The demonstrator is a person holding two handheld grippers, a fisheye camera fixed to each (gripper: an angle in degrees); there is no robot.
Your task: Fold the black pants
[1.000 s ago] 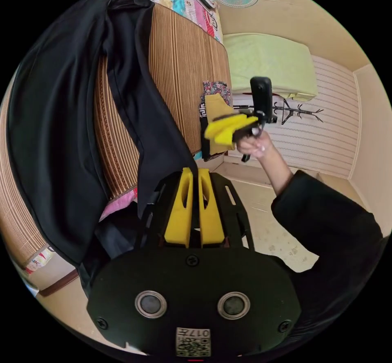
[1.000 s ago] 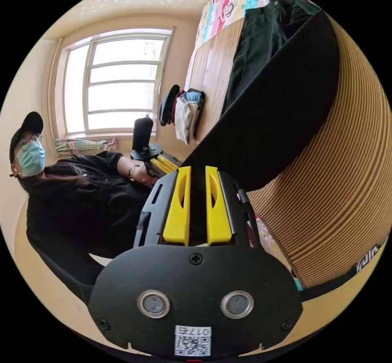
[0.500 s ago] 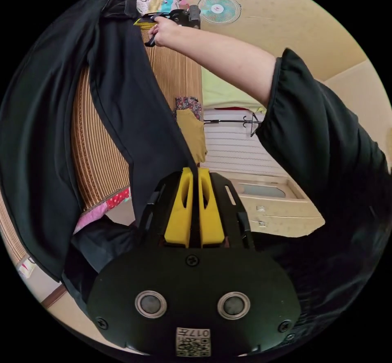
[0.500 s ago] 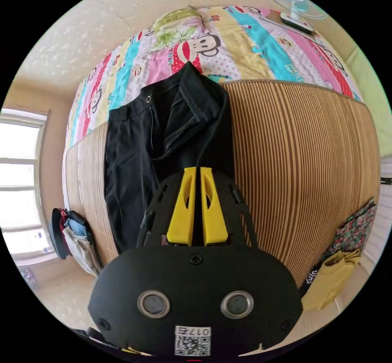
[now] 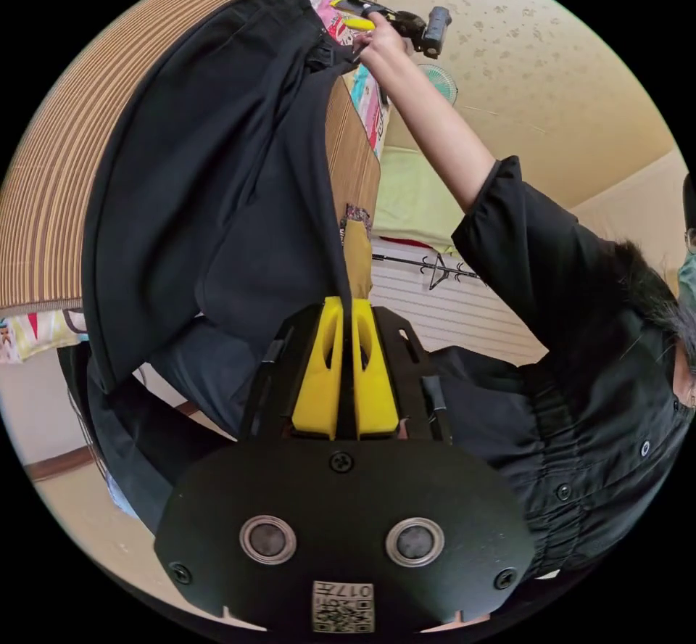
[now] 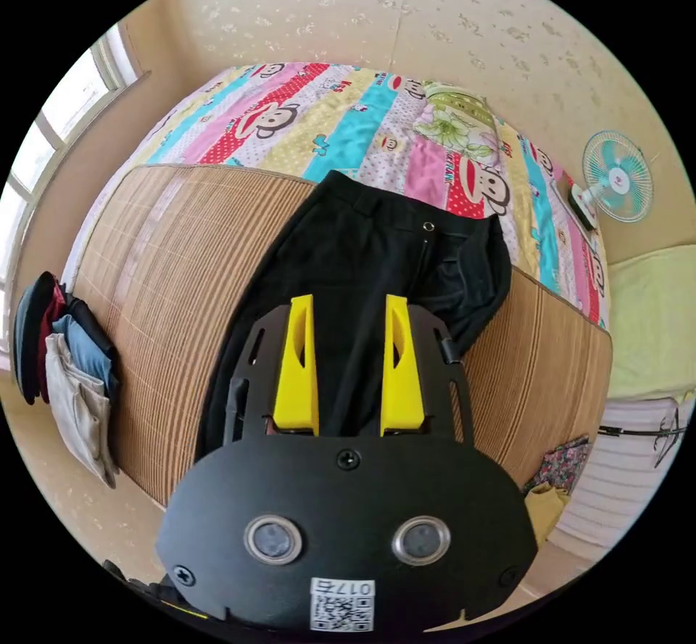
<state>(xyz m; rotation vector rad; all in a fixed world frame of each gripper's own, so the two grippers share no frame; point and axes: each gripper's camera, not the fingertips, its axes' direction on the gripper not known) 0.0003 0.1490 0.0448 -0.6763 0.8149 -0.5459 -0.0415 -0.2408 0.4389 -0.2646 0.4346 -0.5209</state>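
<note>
The black pants lie lengthwise on the striped mat of the bed, waistband at the far end against the colourful quilt. My right gripper hovers over them with its yellow jaws wide apart and nothing pinched between them. In the left gripper view the pants drape over the mat's edge, and my left gripper is shut on a fold of their cloth. The right gripper shows there at the top, held in a hand beside the waistband.
A cartoon-print quilt covers the bed's far part. Stacked clothes hang at the mat's left edge, with yellow and floral pieces at its right corner. A fan stands by the wall. The person's black-sleeved arm crosses the left gripper view.
The right gripper carried its hold on the pants up to the waistband end and opened, letting the cloth go. The left gripper stayed shut on the pants as both views swung.
</note>
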